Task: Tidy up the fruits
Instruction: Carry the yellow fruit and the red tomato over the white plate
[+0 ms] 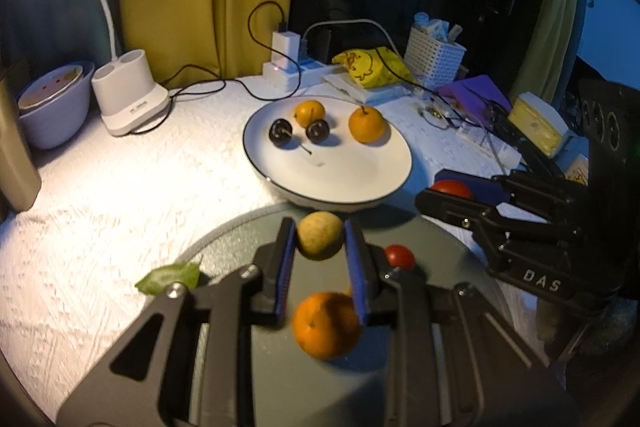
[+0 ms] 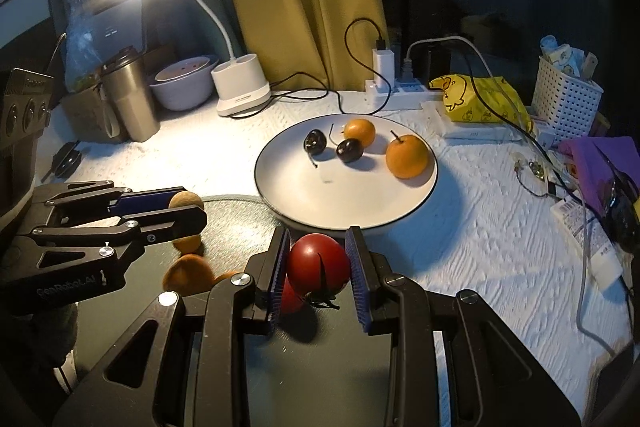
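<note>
At the far left we hold the left gripper (image 1: 320, 247), its blue-padded fingers clamped on a small round yellow-green fruit (image 1: 319, 235) above the dark grey round tray (image 1: 240, 239). Loose on that tray lie an orange mandarin (image 1: 326, 323) and a small red cherry tomato (image 1: 399, 255). To the right, the right gripper (image 2: 318, 267) pinches a glossy red tomato (image 2: 318, 262). Beyond both sits the white round plate with a thin dark rim (image 2: 400, 211), holding two dark cherries and two orange fruits. Both fruits are smooth and round, so we judge either could slip out. Released carelessly, they may roll into the cherries or off the rim.
</note>
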Action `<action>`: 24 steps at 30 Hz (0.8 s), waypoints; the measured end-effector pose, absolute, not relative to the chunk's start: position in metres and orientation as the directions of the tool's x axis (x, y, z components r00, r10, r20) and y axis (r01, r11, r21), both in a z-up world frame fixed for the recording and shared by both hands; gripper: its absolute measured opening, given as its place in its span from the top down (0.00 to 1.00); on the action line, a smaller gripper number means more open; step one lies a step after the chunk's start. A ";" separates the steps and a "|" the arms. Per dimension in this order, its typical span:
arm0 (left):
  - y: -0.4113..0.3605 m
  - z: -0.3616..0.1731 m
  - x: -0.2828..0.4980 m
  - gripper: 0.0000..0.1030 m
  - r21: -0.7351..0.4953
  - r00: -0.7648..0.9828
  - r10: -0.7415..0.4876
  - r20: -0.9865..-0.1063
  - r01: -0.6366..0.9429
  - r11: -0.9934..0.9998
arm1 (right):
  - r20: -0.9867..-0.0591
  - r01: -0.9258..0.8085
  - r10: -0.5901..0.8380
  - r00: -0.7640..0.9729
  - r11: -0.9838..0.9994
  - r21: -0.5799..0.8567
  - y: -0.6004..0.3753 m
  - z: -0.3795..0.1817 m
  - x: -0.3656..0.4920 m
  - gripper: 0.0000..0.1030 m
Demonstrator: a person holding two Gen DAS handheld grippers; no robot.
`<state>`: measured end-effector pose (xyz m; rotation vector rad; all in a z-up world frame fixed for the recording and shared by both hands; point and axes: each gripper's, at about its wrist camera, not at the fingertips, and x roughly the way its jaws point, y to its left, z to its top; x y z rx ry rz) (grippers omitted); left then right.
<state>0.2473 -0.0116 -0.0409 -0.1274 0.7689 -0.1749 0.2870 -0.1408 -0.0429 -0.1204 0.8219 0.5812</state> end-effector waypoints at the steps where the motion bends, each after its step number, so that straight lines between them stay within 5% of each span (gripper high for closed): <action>1: -0.010 -0.041 0.250 0.75 -0.177 0.705 -0.203 -0.679 0.111 0.978 | -0.721 -0.531 0.441 0.535 0.839 0.119 -0.141 -0.043 0.290 0.70; 24: 0.000 -0.057 0.324 0.75 -0.197 0.659 -0.222 -0.719 0.113 0.974 | -0.736 -0.501 0.435 0.519 0.852 0.151 -0.142 -0.068 0.352 0.70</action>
